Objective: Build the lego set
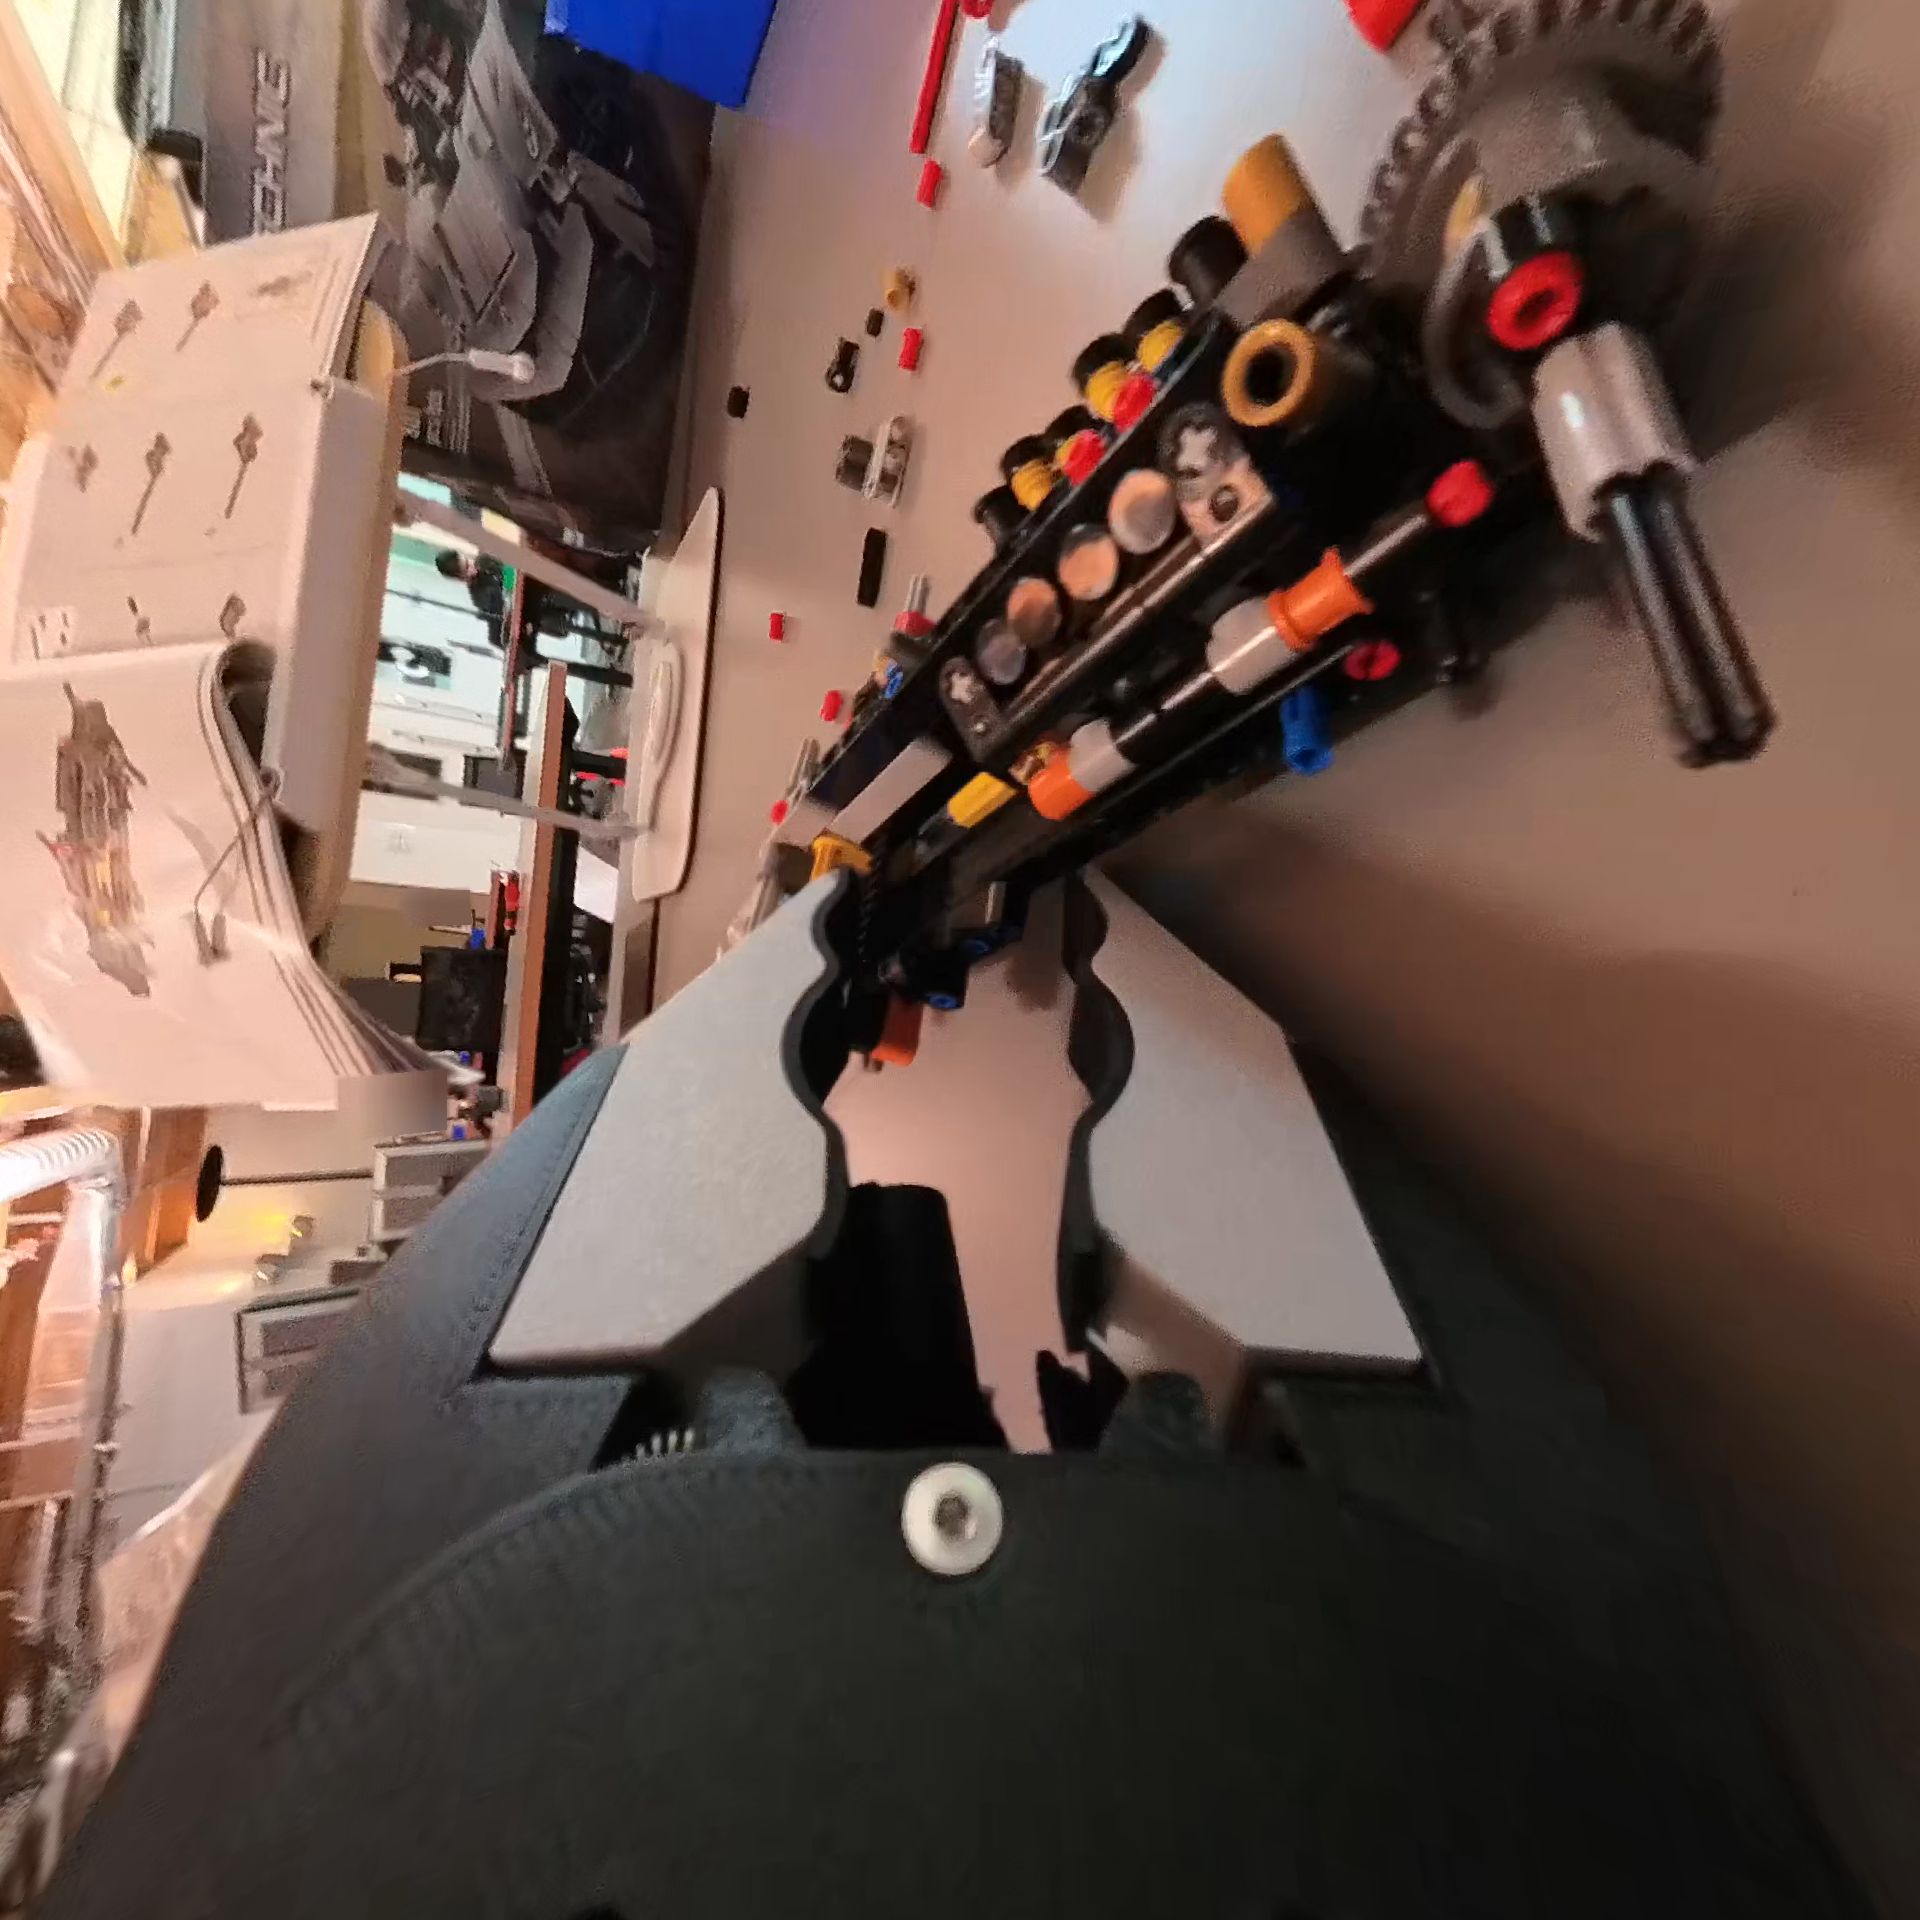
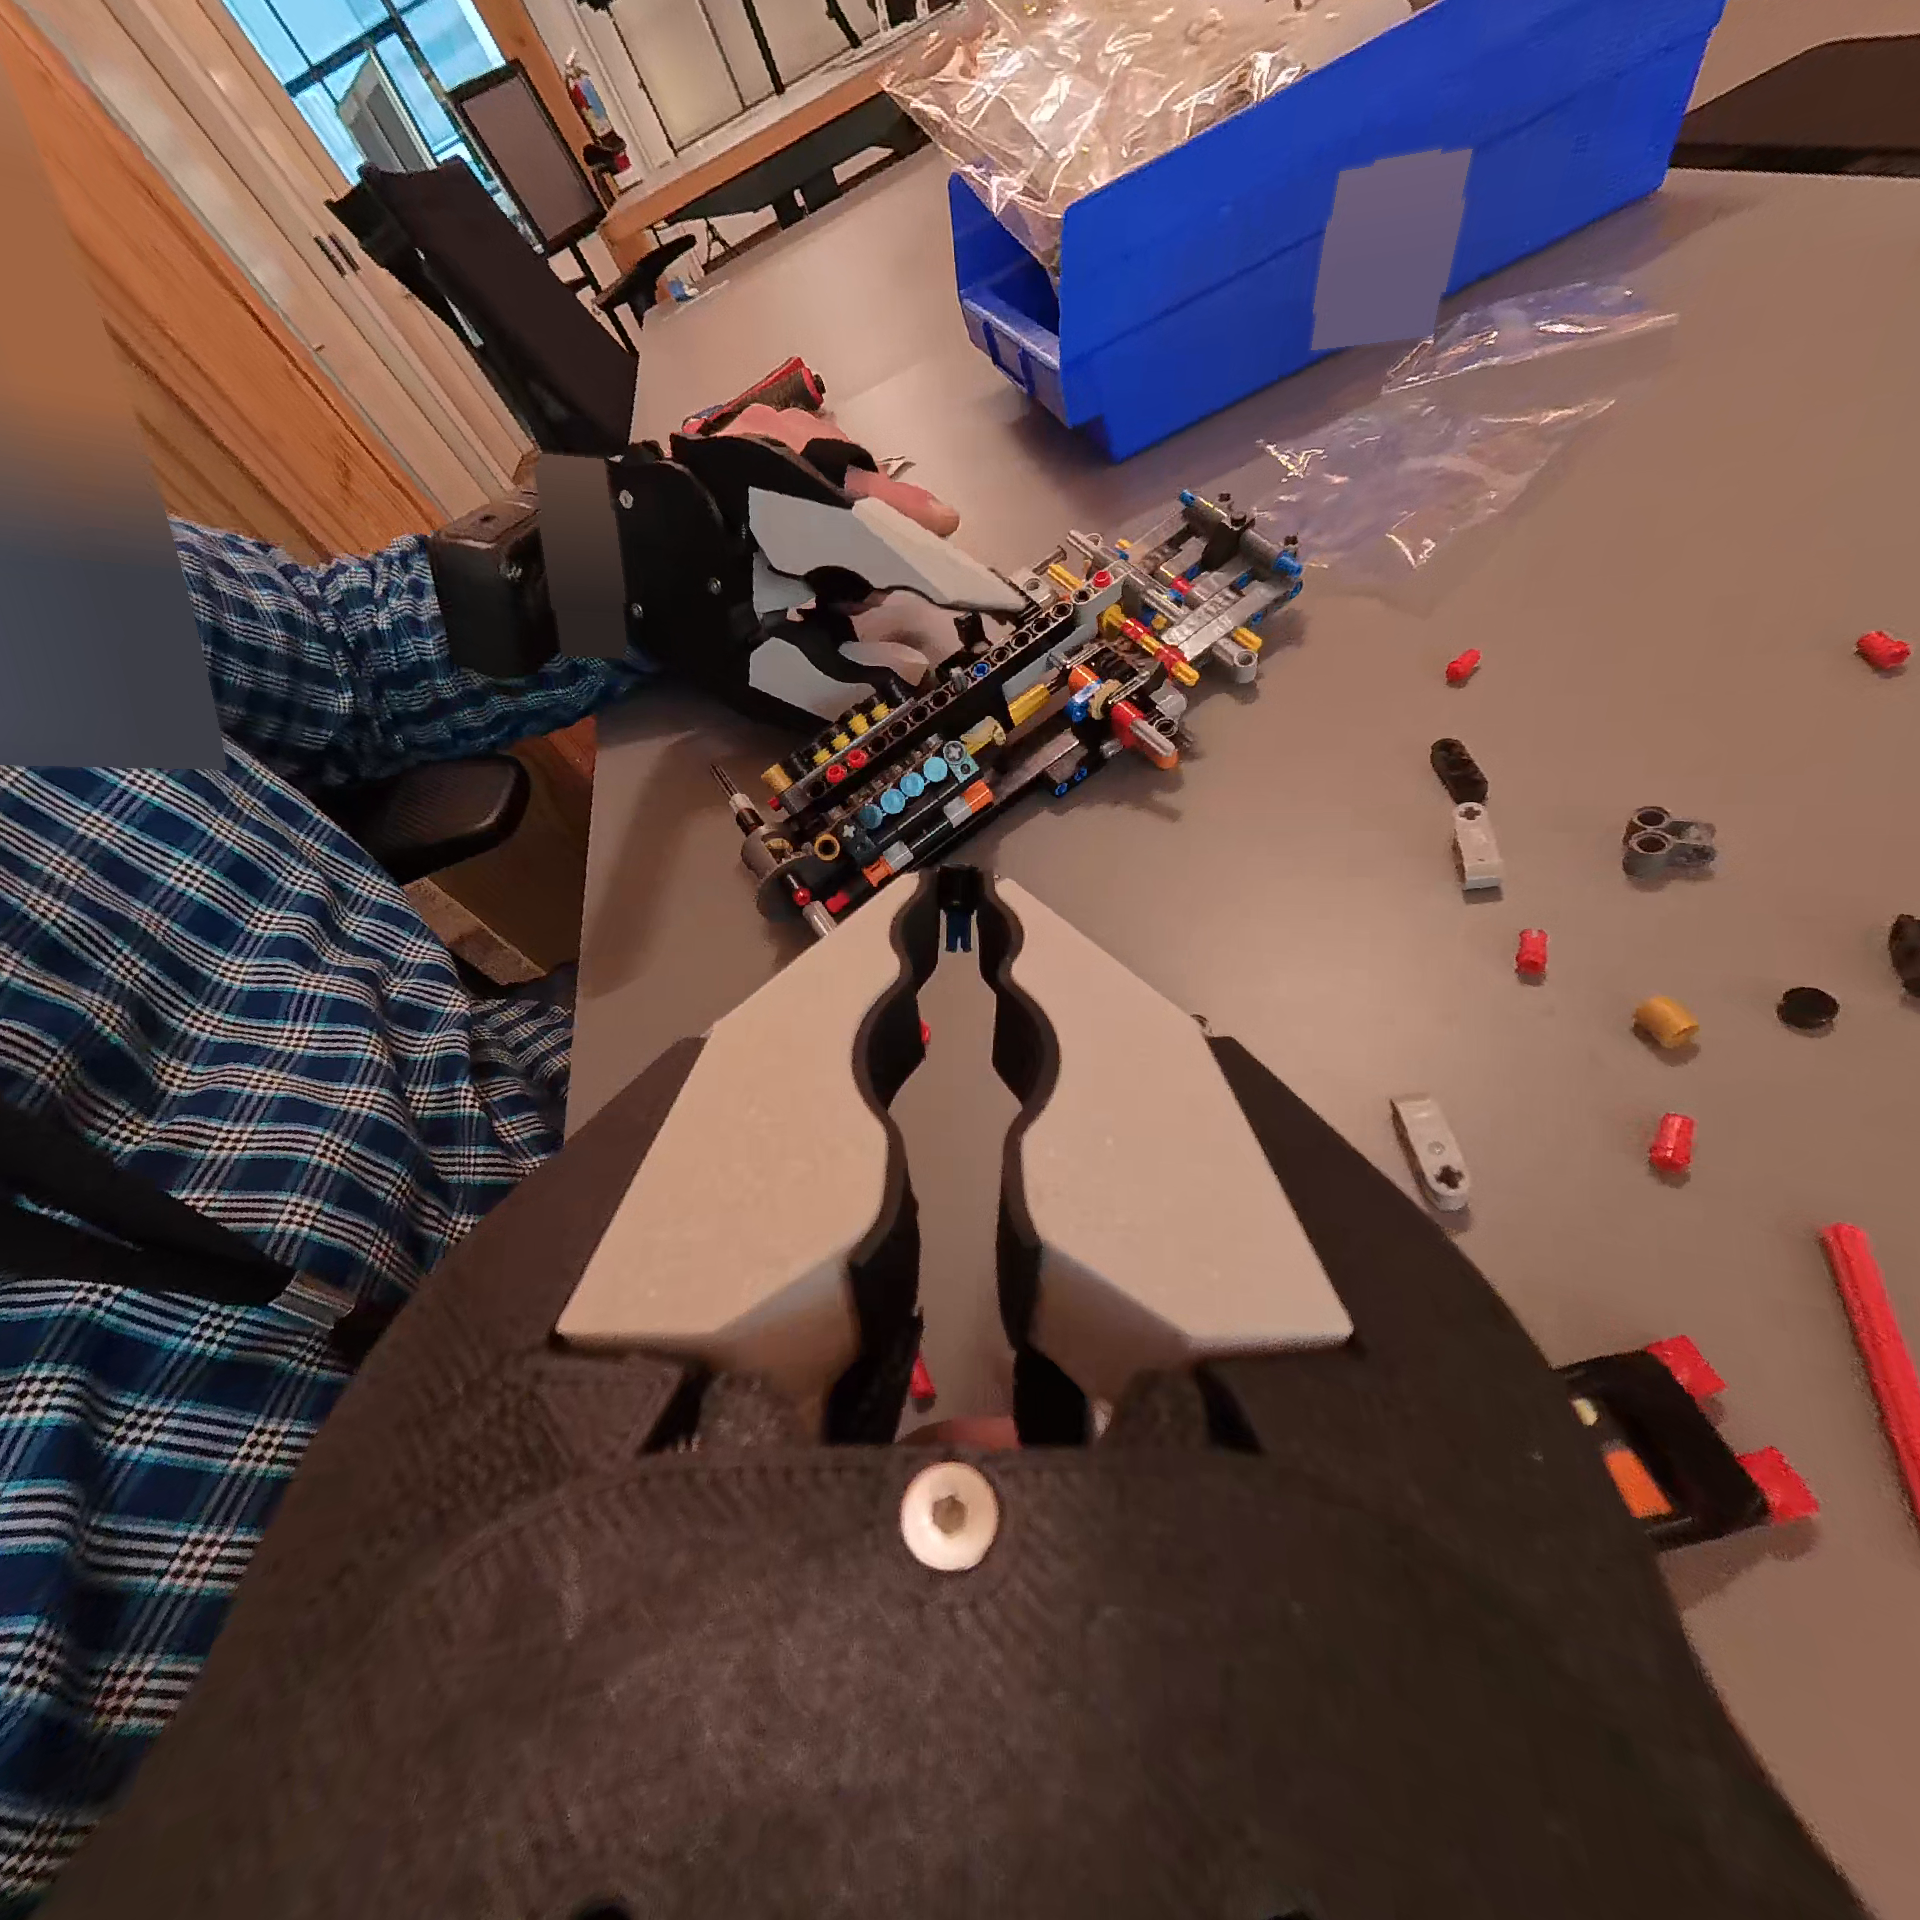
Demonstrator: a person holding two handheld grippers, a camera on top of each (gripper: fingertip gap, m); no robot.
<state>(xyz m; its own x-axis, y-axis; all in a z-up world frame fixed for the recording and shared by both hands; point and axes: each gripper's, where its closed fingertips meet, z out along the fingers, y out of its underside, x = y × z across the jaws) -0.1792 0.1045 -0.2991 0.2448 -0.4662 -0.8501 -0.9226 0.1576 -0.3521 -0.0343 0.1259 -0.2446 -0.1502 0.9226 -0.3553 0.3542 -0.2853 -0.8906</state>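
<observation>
The long black Lego Technic assembly [image 2: 997,717], with yellow, red, orange and blue pins, lies on the grey table [image 2: 1299,987]. In the left wrist view the assembly [image 1: 1143,582] ends in a large grey gear [image 1: 1538,125]. My left gripper [image 1: 956,894] is closed around the assembly's black side beam. It also shows in the right wrist view [image 2: 961,644], held in a hand. My right gripper [image 2: 958,883] is shut on a small black and blue pin [image 2: 957,920] and holds it just in front of the assembly's near end.
Loose red pins [image 2: 1671,1143], grey connectors [image 2: 1475,847], a red axle [image 2: 1870,1340] and a black-and-red sub-assembly [image 2: 1683,1455] lie at the right. A blue bin [image 2: 1299,260] with plastic bags stands behind. An open instruction booklet [image 1: 156,623] and the set's box [image 1: 520,208] are beyond the parts. The gap from one gripper's tips to the other's is roughly 15 centimetres. The left gripper is farther from the red axle [image 2: 1870,1340], some 25 centimetres, than the right, some 15 centimetres. Seen from the left wrist view [image 1: 934,78] as well.
</observation>
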